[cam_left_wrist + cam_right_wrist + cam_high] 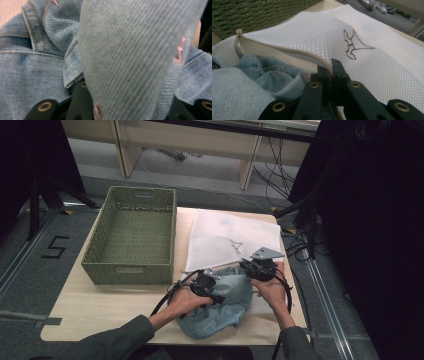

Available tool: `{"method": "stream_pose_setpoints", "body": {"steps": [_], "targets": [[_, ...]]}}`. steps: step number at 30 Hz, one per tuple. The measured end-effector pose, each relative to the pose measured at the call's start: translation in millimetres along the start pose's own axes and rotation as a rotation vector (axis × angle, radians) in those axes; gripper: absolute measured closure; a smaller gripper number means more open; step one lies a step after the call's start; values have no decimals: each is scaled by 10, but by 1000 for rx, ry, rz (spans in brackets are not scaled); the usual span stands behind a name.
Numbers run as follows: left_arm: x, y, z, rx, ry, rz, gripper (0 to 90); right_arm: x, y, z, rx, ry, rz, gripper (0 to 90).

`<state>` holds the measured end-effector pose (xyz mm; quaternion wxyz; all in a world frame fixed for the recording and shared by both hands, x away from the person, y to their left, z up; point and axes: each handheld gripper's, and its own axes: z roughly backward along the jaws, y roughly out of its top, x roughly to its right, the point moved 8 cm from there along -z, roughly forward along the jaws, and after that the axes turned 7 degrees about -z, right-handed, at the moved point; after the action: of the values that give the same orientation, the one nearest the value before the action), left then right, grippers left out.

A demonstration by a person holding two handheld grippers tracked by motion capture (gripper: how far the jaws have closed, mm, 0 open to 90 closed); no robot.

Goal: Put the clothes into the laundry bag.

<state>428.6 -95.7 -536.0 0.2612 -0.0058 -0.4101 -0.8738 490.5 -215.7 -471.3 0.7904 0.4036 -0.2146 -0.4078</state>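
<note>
Wooden tabletop (100,307), person's forearms entering from the near edge. Green woven basket (131,237) stands empty at the far left. White mesh laundry bag (235,237) lies flat at the far right, just beside the basket, its zippered mouth facing the person.

Denim garment (225,307), pale blue and bunched, lies at the near edge of the bag, between the two hands; its far part already reaches the bag mouth.

Right gripper (333,68): jaws clenched on the upper zipper edge (294,53) of the bag, lifting it so the mouth gapes. In the right gripper view the denim sits under that raised lip, left of the jaws; the zip pull (239,31) is at the far left end of the opening. A small brown stitched emblem (353,46) marks the mesh beyond the jaws.

Left gripper (207,287): sits on top of the denim heap in the high view. In the left gripper view a fold of denim rises from between the jaw bases and covers the tips, so the jaws appear to be grasping the fabric, though the contact itself is hidden.

Key relation, as a judgement: the bag mouth lies directly away from the person, past the denim, and its opening runs left to right. The left gripper is the nearer to the garment's bulk; pushing it forward under the held lip would feed the denim in. Risk: fabric catching on the zipper edge.
</note>
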Motion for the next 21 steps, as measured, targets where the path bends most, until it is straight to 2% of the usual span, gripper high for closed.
{"method": "stream_pose_setpoints", "body": {"steps": [1,2,3,5,7,8,10,13,14,15,16,17,18,19,20,21], "targets": [[11,6,18,1,-14,10,653,-15,-14,-1,-9,4,-5,877],[11,6,18,1,-14,10,617,-15,-14,-1,-9,4,-5,877],[18,20,51,2,-12,11,617,-17,-19,-3,-9,2,0,876],[49,74,143,12,-15,14,500,-19,-28,1,-13,13,8,876],[100,124,279,-13,-41,-15,376,-13,-23,15,-2,2,3,876],[108,152,374,-27,-33,-30,338,-19,-24,12,1,5,0,875],[108,239,584,-6,-19,-69,295,-14,-24,26,3,2,13,875],[98,309,827,5,-30,-104,255,-2,-6,35,8,3,25,875],[61,354,923,33,-18,-125,255,-15,2,44,7,0,25,874],[-36,413,1024,68,19,-125,254,-7,11,49,6,-3,38,874],[-98,441,1058,87,30,-124,249,-17,25,52,10,-2,34,874],[-98,441,1058,87,30,-124,250,-17,25,52,10,-2,34,874],[-180,463,1068,104,53,-123,250,-17,46,58,15,-1,46,874],[-283,475,1062,108,100,-126,254,-33,59,64,17,-1,40,874],[-489,476,996,95,173,-167,296,-66,71,71,9,6,43,874],[-489,476,996,95,173,-167,311,-66,71,71,9,6,43,874]]}}
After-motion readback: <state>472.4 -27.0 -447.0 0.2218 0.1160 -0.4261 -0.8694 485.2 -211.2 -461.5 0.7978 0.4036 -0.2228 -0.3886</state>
